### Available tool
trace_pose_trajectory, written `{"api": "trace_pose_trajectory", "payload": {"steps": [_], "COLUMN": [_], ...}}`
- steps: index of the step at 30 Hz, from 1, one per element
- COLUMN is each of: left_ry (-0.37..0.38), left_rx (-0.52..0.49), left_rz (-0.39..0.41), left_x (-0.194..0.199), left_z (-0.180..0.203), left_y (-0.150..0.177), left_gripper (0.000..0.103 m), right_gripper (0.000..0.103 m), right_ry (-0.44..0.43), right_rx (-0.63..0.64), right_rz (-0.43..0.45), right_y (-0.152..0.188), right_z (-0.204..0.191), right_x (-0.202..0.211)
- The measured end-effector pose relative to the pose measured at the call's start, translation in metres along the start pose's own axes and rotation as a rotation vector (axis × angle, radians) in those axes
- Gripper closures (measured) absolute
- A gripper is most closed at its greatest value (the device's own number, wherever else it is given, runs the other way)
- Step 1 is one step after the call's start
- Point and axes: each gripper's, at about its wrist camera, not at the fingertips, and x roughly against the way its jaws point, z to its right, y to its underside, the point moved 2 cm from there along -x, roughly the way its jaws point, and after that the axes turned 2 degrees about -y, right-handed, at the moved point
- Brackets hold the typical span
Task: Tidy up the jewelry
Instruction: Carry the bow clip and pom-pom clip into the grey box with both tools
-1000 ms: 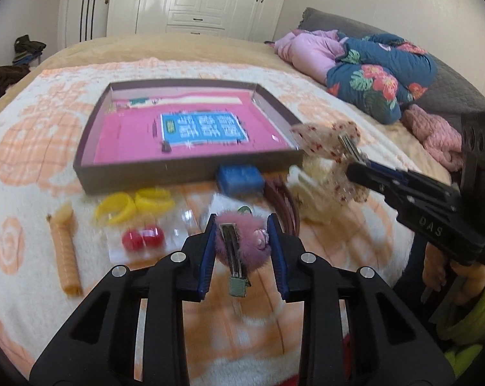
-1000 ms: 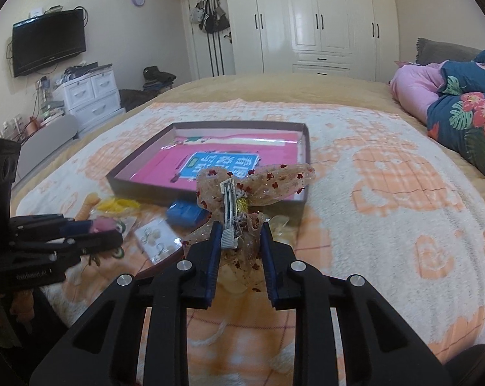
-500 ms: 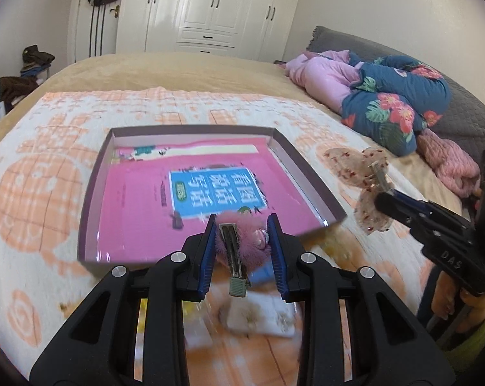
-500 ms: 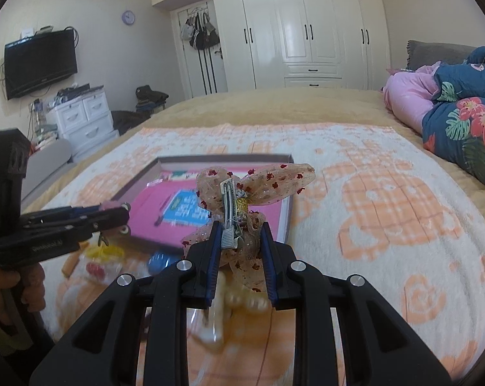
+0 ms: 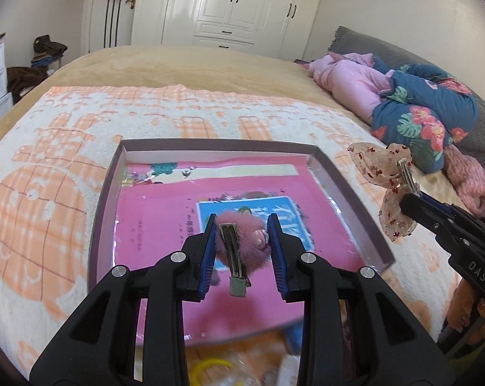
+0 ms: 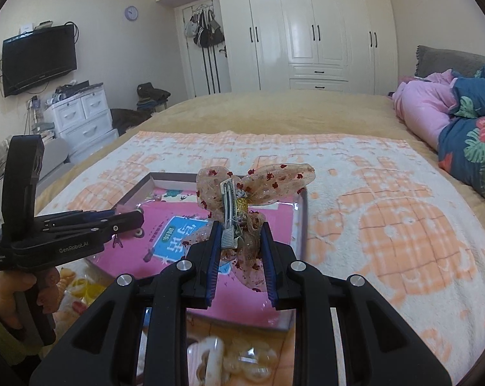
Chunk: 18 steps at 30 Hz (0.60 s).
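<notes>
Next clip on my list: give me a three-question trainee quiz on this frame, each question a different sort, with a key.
1. True or false: the left gripper is shut on the fluffy pink hair clip.
2. Multiple choice: the sheer bow clip with red spots is (A) lying in the box, (B) held by the right gripper, (C) lying on the blanket.
3. Fill in: both clips are held above the shallow ____ with a pink floor, which sits on the orange-and-white blanket.

Key: 1 true; 2 B; 3 box.
</notes>
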Motion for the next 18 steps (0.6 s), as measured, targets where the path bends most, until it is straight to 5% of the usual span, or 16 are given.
{"api": "trace_pose_trajectory", "payload": {"steps": [18], "left_ry": [-0.049], "left_rx": [0.016], "left_rz": [-0.092], "left_x": [-0.039], "left_z": [-0.023], "left_y": [0.005], "left_gripper": [0.079], "right_gripper": [0.079], "right_ry": [0.056], "right_rx": [-0.039], "right_rz": [-0.195], "right_y": [0.022], "right_z": [0.016], "right_x": [-0.084]}}
